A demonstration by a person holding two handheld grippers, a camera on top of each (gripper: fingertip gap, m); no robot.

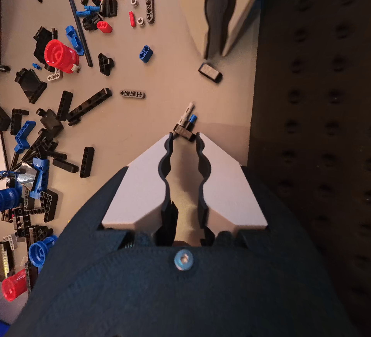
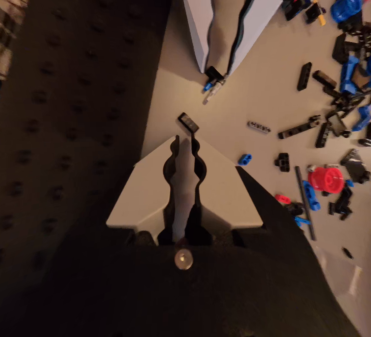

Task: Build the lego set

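My left gripper (image 1: 184, 135) is shut on a small black beam (image 1: 183, 131) that carries a grey pin (image 1: 187, 113) and a blue pin (image 1: 193, 118), both pointing away from me. It also shows in the right wrist view (image 2: 217, 74), with the beam (image 2: 213, 72) at its tips. My right gripper (image 2: 185, 137) has its jaws only slightly apart and is empty. A loose black brick (image 2: 187, 124) lies on the table just beyond its tips. In the left wrist view this brick (image 1: 209, 75) lies just below the right gripper (image 1: 214, 55).
A dark perforated board (image 1: 311, 106) borders the beige table (image 1: 160, 70) on my left gripper's right side. Many loose black, blue and red pieces lie to the left, among them a red wheel (image 1: 60, 56), a blue connector (image 1: 146, 53) and a grey thin beam (image 1: 132, 94). The blue connector (image 1: 146, 53) lies around 6 cm away from my right fingertips. Look for it in the right wrist view (image 2: 246, 157) too.
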